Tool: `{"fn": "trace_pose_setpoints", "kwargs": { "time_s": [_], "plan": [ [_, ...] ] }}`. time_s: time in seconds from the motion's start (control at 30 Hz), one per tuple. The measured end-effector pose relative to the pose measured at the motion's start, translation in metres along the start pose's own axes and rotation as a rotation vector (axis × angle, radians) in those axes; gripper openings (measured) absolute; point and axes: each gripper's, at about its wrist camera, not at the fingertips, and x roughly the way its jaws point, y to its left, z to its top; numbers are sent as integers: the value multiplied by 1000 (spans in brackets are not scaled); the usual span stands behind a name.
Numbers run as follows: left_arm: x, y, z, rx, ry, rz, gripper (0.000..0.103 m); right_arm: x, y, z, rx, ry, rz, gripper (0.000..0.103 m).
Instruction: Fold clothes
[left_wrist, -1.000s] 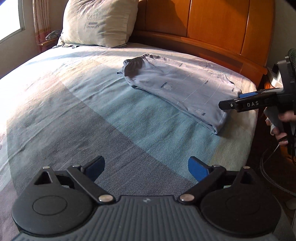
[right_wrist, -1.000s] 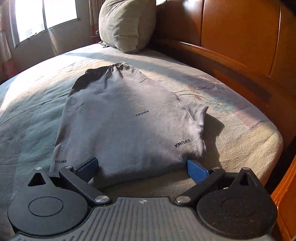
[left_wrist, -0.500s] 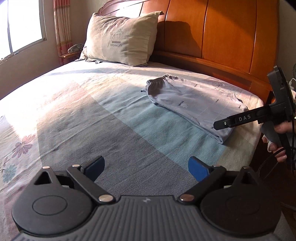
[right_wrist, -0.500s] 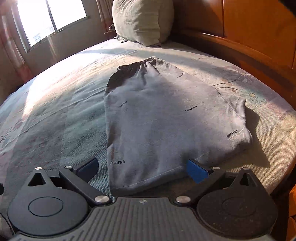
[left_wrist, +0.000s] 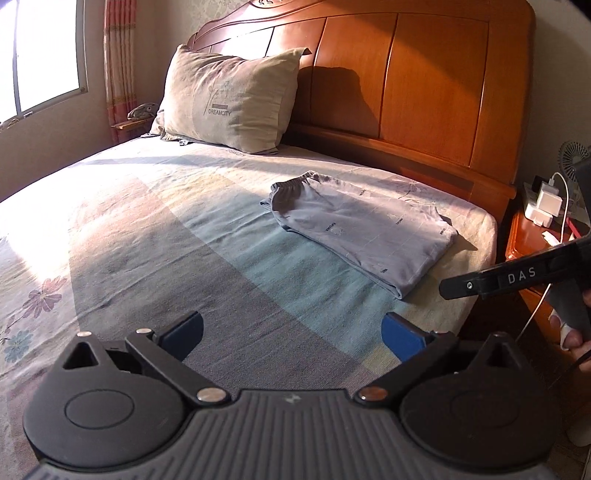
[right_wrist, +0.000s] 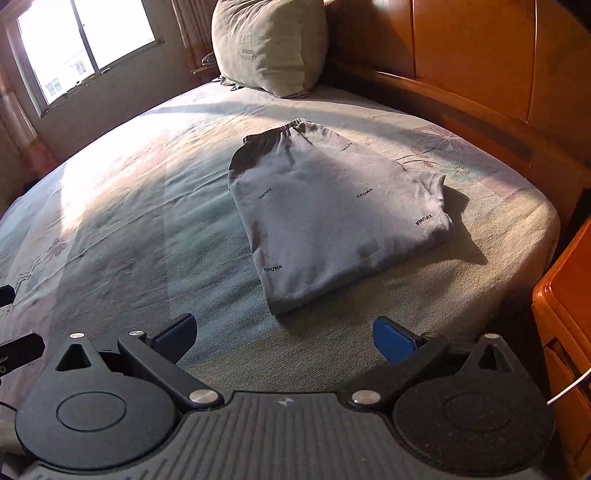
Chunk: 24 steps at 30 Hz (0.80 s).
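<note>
the grey trousers (right_wrist: 332, 218) lie on the bed sheet (right_wrist: 129, 229) as a compact, layered rectangle, elastic waistband toward the pillow (right_wrist: 269, 48), a doubled edge toward the cameras, near the bed's corner beside the wooden headboard (left_wrist: 406, 85). the fabric looks flat, with only a small bump at the corner nearest the headboard. so the garment already lies folded, as the task sentence wants it.

the left gripper (left_wrist: 291, 334) hangs over bare sheet, well apart from the trousers, its blue fingers spread wide and empty. the right gripper (right_wrist: 284, 334) hovers just short of the near folded edge, likewise spread wide with nothing between its pads; in the left view its black arm (left_wrist: 509, 277) shows beside the mattress edge, held by a hand (left_wrist: 576, 332).

as a judgement: this fits either a pause between folds, with one more halving to come, or the folding being finished and both tools clear. the pictures don't settle which. if another fold is wanted, it calls for pinching both layers at the near edge together, so the stack doesn't slide apart.
</note>
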Motion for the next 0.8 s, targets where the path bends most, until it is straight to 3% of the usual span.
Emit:
{"fn": "trace_pose_setpoints", "kwargs": {
  "time_s": [0.33,0.8],
  "plan": [
    [-24,-12,-2,-19,13,0,102,-46,19,-43,-18,3,-27,103],
    [-49,-26,-2,-49,46,-30,102,-84,49,-54,-38,-34,-71,103]
  ]
}}
